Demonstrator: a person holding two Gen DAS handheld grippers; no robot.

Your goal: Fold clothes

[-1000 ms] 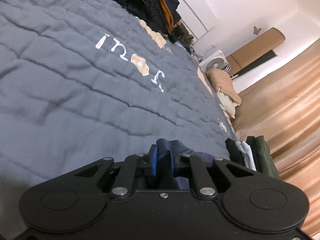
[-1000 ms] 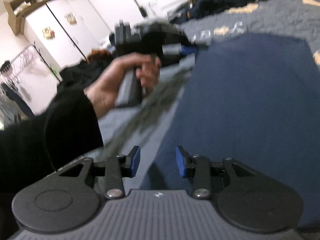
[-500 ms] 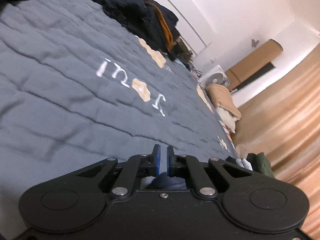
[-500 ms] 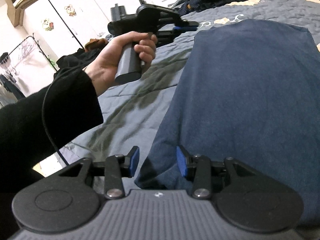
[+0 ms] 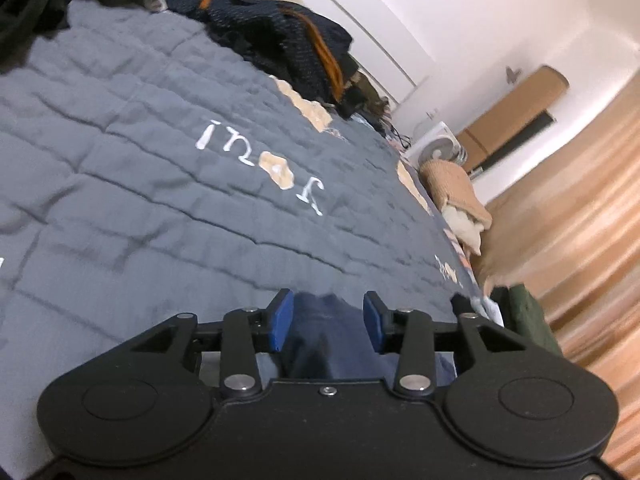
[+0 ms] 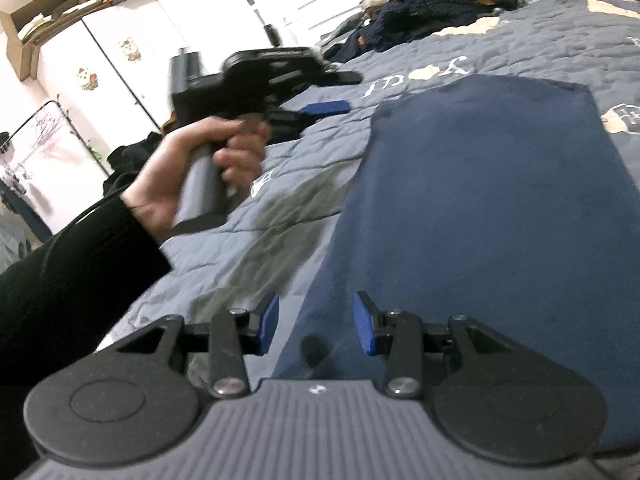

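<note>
Grey quilted bedding [image 5: 120,208] with stitched white letters fills the room's bed, a heap of unfolded dark clothes [image 5: 280,36] piled at its far end. At the near edge, the right gripper [image 6: 314,326] hovers with its blue pads apart and nothing pinched, poised over the near left hem of the navy garment [image 6: 500,200]. Across from it the left gripper [image 5: 326,320] has its jaws opening; navy cloth shows in the gap between them, but the pads do not press on it, so I judge it is letting go, not taking hold. The hand [image 6: 192,176] on its handle is blurred in the right wrist view, above the bedding to the left of the garment. That garment lies flat on the bedding as a long panel with its left edge already turned in and fairly straight. Its long axis runs away from the right gripper toward the stitched letters, the far end squared off just short of them. The step in hand looks like finishing a lengthwise fold; to do it well, each gripper should pinch a near corner through all layers, lift evenly, and carry the hem along that axis to the far edge. At the bed's right edge sit folded clothes [image 5: 524,312].
</note>
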